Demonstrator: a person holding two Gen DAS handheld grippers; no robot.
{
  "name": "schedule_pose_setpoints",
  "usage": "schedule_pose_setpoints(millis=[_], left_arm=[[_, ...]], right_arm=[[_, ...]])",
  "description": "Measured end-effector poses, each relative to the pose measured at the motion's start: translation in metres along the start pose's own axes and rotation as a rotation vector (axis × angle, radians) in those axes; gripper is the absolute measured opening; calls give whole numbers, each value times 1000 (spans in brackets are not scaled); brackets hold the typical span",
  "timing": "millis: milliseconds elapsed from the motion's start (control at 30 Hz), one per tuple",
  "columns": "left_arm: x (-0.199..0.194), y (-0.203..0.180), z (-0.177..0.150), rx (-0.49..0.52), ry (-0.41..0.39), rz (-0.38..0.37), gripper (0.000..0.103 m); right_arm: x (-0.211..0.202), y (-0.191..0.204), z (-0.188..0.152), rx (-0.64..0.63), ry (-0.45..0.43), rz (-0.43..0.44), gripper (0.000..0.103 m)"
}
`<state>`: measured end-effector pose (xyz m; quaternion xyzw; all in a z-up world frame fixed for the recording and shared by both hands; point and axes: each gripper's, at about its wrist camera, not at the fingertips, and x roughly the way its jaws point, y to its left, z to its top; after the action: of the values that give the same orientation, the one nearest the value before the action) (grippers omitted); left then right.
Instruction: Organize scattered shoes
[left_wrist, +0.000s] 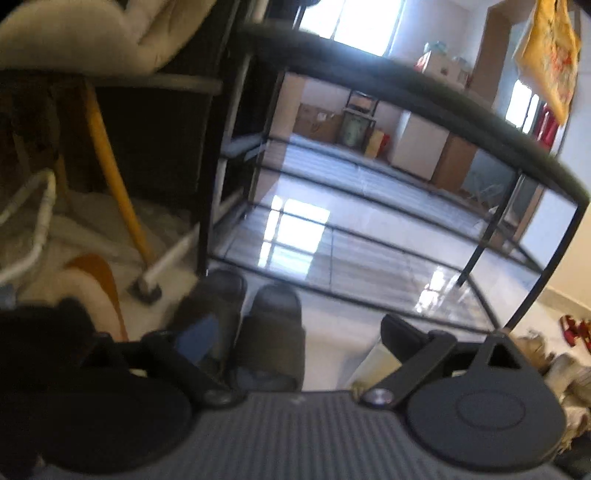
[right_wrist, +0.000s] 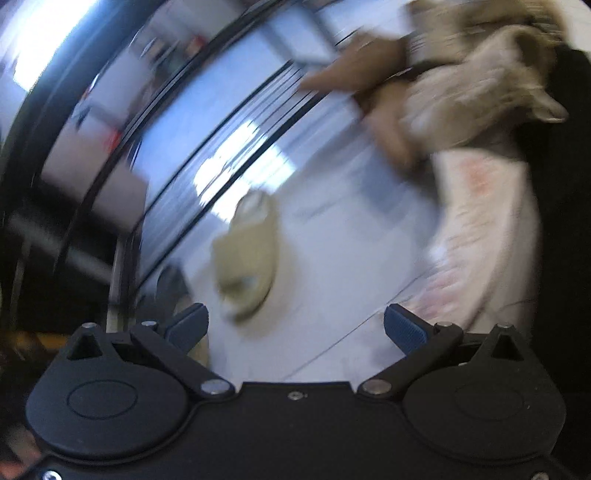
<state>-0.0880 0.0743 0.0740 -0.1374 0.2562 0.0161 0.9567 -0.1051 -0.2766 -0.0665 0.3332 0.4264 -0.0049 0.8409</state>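
Both tongs stand spread wide and hold nothing: my left gripper (left_wrist: 295, 336) has the pair of dark slippers (left_wrist: 255, 325) between its fingers, untouched; my right gripper (right_wrist: 295, 328) has a beige slipper (right_wrist: 247, 258) at twelve o'clock, blurred. Slippers look light, soft and bendy, likely foam; I'd pinch each across the strap or the sole's side edge; a pair side by side may need one clamp on both inner walls. Dark pair sits on glossy pale floor (left_wrist: 332, 332) just before the black wire rack (left_wrist: 369, 229), shelves bare; boxes (left_wrist: 317, 125) beyond at twelve, red shoes (left_wrist: 574, 328) at three.
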Motion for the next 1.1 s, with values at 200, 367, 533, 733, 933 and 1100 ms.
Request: schedule_pose_setpoints(millis=[200, 367, 533, 733, 933, 1100], left_arm=[[-26, 14, 44, 159, -52, -45, 102], [-12, 25, 71, 181, 24, -103, 102], [21, 35, 84, 178, 68, -183, 102], [50, 50, 75, -15, 294, -293, 102], [55, 61, 71, -148, 346, -308, 102], [59, 65, 73, -124, 332, -248, 102]], right_arm=[[57, 55, -14, -79, 173, 32, 103], [88, 65, -13, 54, 188, -54, 103], [95, 69, 20, 2, 92, -192, 103], [101, 71, 27, -3, 154, -214, 103], [126, 41, -25, 350, 347, -20, 103], [159, 30, -60, 490, 415, 41, 103]])
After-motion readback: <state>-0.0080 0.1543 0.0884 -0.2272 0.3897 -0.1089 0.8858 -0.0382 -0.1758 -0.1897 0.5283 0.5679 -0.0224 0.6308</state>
